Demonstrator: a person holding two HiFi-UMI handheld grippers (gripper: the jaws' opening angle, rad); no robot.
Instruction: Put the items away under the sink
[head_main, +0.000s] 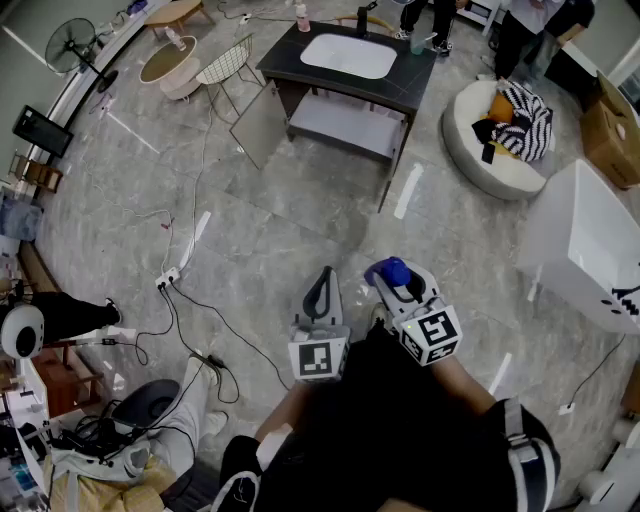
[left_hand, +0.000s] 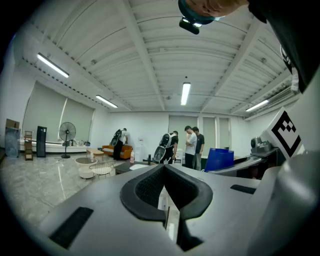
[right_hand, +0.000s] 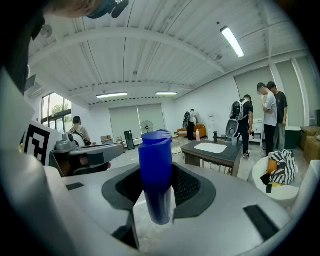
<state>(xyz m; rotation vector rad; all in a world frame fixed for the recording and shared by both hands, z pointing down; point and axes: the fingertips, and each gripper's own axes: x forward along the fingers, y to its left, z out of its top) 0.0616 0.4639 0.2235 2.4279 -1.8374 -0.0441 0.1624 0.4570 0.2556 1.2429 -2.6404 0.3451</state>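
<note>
- Up at 12 o'clock, well across the floor, that's the sink (head_main: 348, 55)? Where's the bottle rn?
- Blue bottle (right_hand: 156, 172) is upright in the right gripper (head_main: 398, 282), jaws clamped on its lower half. Left gripper (head_main: 321, 288) sits just beside, at 9 o'clock of the right one. Its jaws are closed together w/ nothing btwn them.
- So step = carry it over?
- Looks like it, imo. Cabinet door (head_main: 258, 122) hangs open at the sink's 8 o'clock, and the shelf (head_main: 340, 122) under the counter looks bare from here. That's prob. the target.
- Tips?
- Grip is low, so the top could tip w/ a jerk: walk smooth, keep it upright. Cables (head_main: 185, 310) lie on the floor at 9 o'clock, so head straight for 12 and stay off them. Approach front-on and go low before reaching in, so the cap passes under the counter edge. Set it flat on the shelf, then let go. Left is free to steady the door if it swings.
- Anything else to stow?
- Pink bottle (head_main: 302, 16) & a cup (head_main: 418, 42) stand on the counter. Maybe those too, can't be sure.
</note>
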